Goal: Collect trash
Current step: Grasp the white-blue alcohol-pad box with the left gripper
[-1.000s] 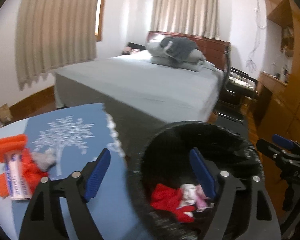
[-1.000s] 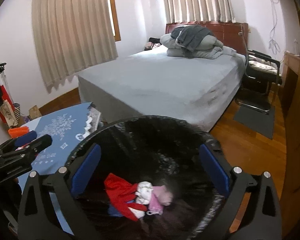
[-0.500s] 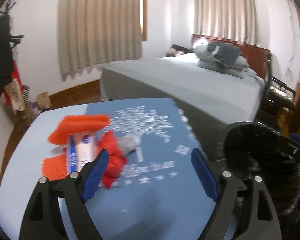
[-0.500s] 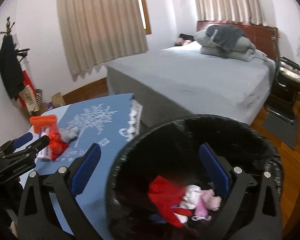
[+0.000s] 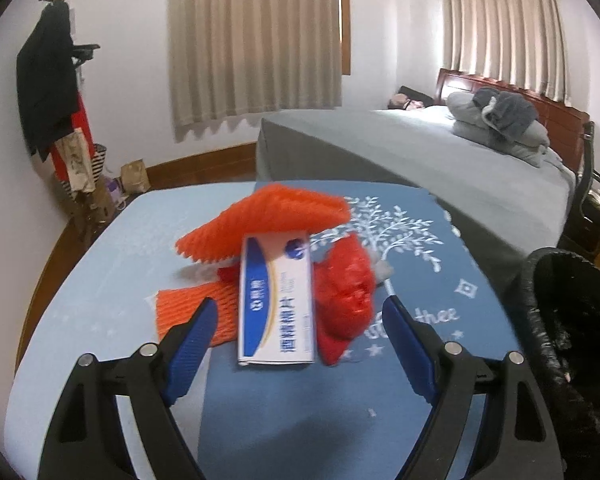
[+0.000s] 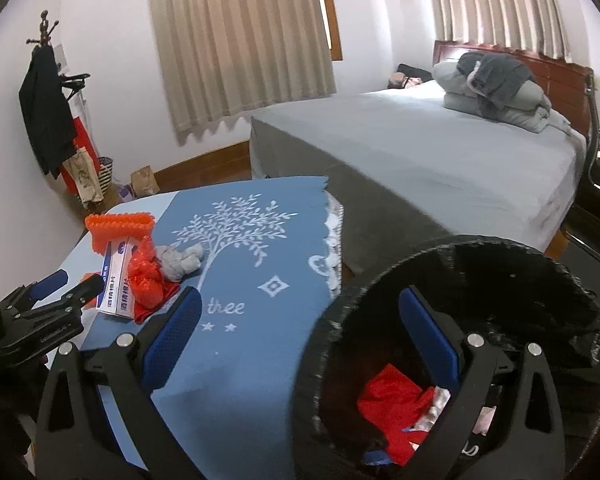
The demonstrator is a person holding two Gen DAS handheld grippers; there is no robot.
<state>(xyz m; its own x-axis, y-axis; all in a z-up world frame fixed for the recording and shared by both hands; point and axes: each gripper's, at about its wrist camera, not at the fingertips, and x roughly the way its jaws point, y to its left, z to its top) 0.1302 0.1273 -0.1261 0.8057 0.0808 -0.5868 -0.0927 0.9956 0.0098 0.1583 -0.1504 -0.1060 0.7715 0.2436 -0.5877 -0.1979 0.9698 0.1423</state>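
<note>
On the blue tablecloth (image 5: 284, 412) lies a trash pile: a white and blue box (image 5: 276, 300), orange foam netting (image 5: 268, 216), a crumpled red bag (image 5: 346, 300) and a grey wad (image 6: 179, 262). My left gripper (image 5: 298, 316) is open and empty, just in front of the box. It also shows in the right wrist view (image 6: 66, 280). My right gripper (image 6: 300, 320) is open and empty, over the rim of a black-lined trash bin (image 6: 500, 276) that holds red and pale scraps (image 6: 392, 400).
The bin (image 5: 568, 320) stands at the table's right edge. A grey bed (image 6: 440, 148) with folded bedding lies beyond. A coat rack (image 5: 56, 92) and bags stand by the left wall. A black chair (image 6: 596, 200) is at far right.
My left gripper has swung left from above the bin to the trash pile on the table. My right gripper has shifted left, so the table has come into its view.
</note>
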